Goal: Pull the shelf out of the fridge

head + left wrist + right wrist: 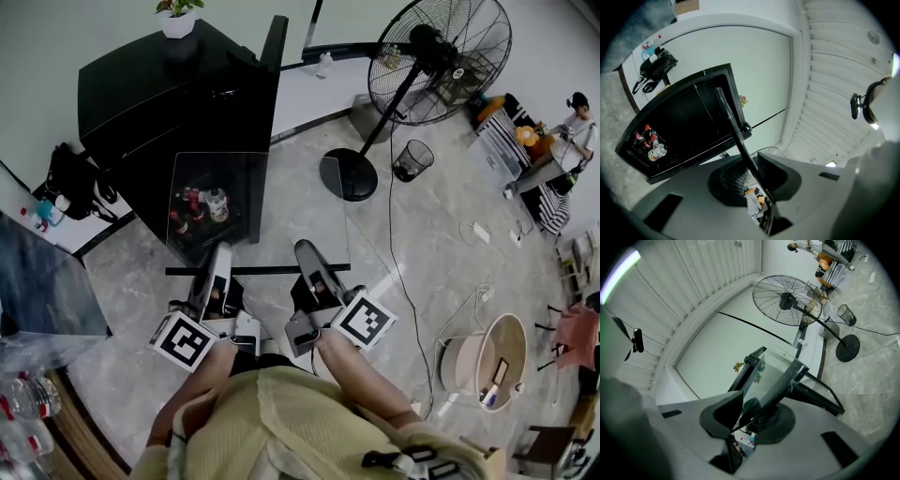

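Observation:
A clear glass shelf with a black front strip hangs level in front of the open black fridge, clear of its inside. My left gripper is shut on the strip's left part, and my right gripper is shut on its right part. The left gripper view has the shelf edge-on as a dark bar running between the jaws of the left gripper. The glass pane passes between the jaws of the right gripper. Bottles stand low inside the fridge.
A potted plant sits on the fridge. A standing fan with a round base, a wire bin and floor cables lie to the right. A black bag is at the left, and a person at the far right.

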`<act>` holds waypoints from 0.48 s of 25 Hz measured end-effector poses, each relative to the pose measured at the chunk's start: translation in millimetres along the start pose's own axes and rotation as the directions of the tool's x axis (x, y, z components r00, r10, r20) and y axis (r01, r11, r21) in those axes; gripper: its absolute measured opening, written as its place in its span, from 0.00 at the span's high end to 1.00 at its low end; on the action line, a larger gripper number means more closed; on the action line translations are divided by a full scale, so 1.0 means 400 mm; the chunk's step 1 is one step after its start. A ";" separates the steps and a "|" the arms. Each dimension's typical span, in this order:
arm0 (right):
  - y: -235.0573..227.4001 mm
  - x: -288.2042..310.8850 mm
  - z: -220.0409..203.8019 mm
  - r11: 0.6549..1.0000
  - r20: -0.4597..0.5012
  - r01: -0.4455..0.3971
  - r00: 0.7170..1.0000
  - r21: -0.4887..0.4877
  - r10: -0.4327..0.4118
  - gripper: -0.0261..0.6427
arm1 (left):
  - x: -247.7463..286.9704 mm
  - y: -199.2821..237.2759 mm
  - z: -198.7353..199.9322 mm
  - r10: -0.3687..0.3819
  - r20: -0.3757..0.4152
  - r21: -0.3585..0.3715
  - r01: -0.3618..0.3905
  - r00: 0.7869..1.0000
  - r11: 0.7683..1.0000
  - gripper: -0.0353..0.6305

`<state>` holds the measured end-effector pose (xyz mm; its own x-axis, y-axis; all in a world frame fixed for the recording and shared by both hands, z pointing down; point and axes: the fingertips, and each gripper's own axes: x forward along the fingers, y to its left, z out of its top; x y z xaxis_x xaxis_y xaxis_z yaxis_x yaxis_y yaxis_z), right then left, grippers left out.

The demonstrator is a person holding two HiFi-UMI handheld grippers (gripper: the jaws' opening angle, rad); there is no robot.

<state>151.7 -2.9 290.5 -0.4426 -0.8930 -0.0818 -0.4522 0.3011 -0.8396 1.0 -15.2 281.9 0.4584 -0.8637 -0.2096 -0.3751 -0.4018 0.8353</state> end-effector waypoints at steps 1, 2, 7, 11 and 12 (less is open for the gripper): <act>-0.001 -0.001 -0.001 1.000 -0.001 -0.001 1.000 0.003 0.001 0.83 | -0.001 -0.001 -0.001 0.000 0.000 0.001 0.000 1.000 1.000 0.85; -0.001 -0.002 -0.002 1.000 -0.002 -0.003 1.000 0.006 0.003 0.83 | -0.002 -0.001 -0.002 0.002 0.001 0.002 -0.002 1.000 1.000 0.85; -0.005 0.011 -0.002 1.000 -0.016 -0.006 1.000 0.005 0.006 0.83 | 0.000 0.008 0.001 0.014 0.010 0.001 -0.014 1.000 1.000 0.85; -0.006 0.023 -0.003 1.000 -0.027 -0.008 1.000 0.006 0.008 0.83 | 0.002 0.017 0.006 0.026 0.019 0.002 -0.026 0.999 1.000 0.85; -0.007 0.025 -0.003 1.000 -0.030 -0.008 1.000 0.005 0.009 0.83 | 0.002 0.019 0.006 0.029 0.022 0.002 -0.029 0.999 1.000 0.85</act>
<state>147.7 -12.1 292.9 -0.4693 -0.8800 -0.0729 -0.4443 0.3067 -0.8417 -3.3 -19.4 286.8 0.4297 -0.8813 -0.1967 -0.3898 -0.3775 0.8400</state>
